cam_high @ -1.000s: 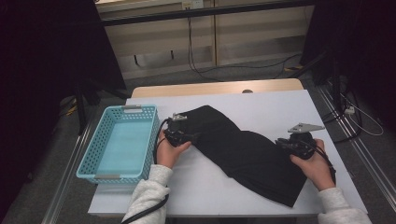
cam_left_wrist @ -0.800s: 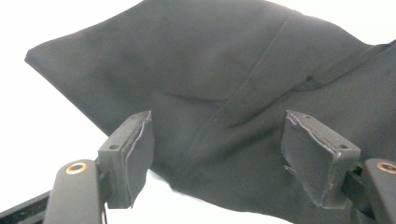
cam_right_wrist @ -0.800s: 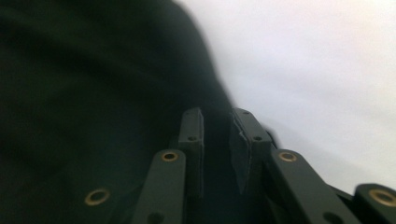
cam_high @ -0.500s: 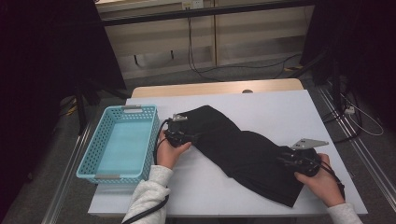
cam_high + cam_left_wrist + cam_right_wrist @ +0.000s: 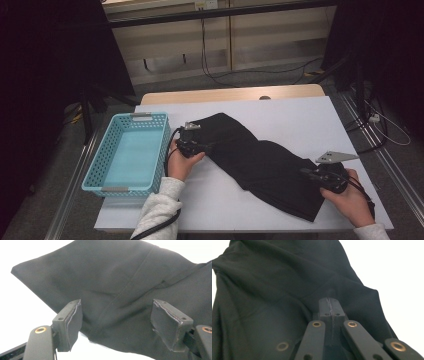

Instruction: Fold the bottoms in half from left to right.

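Note:
A black garment lies stretched slantwise across the white table, from back left to front right. My left gripper rests at its left end, open; in the left gripper view its jaws stand wide apart above the cloth without pressing it. My right gripper is at the garment's near right end. Its jaws have just been closing, and in the right gripper view the pads meet on a small pinched ridge of the cloth.
A light blue plastic basket stands on the table's left side, right beside my left hand. A wooden strip runs along the table's far edge. Cables trail on the floor beyond.
My right hand has slid along the garment toward the near right end, and its jaws have come together on the cloth. The left hand and the basket have stayed put.

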Demonstrator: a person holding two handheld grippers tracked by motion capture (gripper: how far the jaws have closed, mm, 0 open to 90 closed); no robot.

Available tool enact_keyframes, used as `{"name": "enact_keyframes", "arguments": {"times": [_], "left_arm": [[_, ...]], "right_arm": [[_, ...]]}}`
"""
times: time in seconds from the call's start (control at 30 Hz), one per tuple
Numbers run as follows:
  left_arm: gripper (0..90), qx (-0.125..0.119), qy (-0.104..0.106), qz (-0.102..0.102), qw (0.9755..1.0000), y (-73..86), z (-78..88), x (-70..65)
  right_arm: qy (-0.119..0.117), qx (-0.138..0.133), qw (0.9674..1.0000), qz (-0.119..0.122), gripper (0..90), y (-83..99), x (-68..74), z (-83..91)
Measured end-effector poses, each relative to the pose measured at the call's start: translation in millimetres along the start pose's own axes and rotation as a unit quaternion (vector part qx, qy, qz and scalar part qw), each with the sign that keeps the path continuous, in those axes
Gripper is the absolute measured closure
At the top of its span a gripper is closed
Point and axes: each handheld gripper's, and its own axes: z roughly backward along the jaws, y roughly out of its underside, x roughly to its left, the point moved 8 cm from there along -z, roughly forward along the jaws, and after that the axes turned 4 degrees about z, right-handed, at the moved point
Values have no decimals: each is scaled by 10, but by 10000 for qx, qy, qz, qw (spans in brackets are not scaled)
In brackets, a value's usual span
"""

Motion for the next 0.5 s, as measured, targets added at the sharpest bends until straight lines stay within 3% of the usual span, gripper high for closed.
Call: {"name": "enact_keyframes", "arguments": {"times": [0.2,0.3,0.33,0.43,0.47,0.5], "left_arm": [[260,-23,-6,16,10000,-4,-4,-19],[260,-22,-11,15,10000,-4,-2,-18],[260,3,6,11,10000,-1,-1,-18],[259,-6,-8,9,10000,0,-2,-14],[259,15,13,3,10000,2,-2,-11],[259,13,5,-2,10000,3,-3,-10]], "right_arm": [[-285,380,9989,1,898,178,88,28],[-315,371,9988,50,864,159,90,74],[-264,286,9992,37,819,134,74,88],[-209,52,9998,9,796,39,2,139],[62,-153,9998,-146,761,-55,-129,171],[87,-210,9996,-192,761,-80,-174,172]]}}
